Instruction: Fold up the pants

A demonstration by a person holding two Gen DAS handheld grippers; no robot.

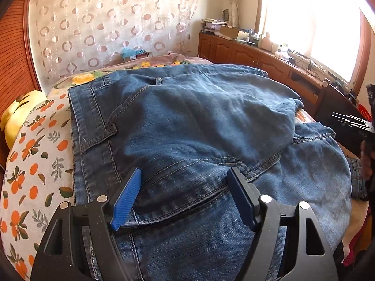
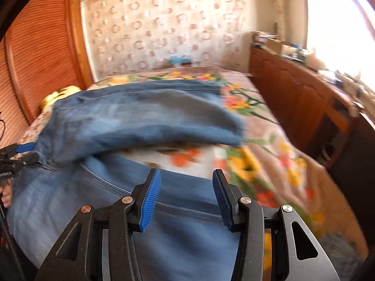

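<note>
Blue denim jeans (image 1: 199, 121) lie on the bed, partly folded, with a leg doubled back over the seat. My left gripper (image 1: 184, 175) is open, its blue pads straddling the seat seam low over the denim. My right gripper (image 2: 186, 176) is open and empty just above a lower part of the jeans (image 2: 178, 210); this view is motion-blurred. The folded leg (image 2: 145, 119) lies beyond it. The left gripper shows at the left edge of the right wrist view (image 2: 21, 154), and the right gripper at the right edge of the left wrist view (image 1: 365, 126).
The bed has an orange-fruit sheet (image 1: 35, 164) and a floral blanket (image 2: 269, 145). A yellow pillow (image 1: 14, 114) lies at the left. A wooden cabinet (image 1: 257, 53) with clutter runs along the right under a bright window. A louvred wooden door (image 2: 39, 58) stands at the left.
</note>
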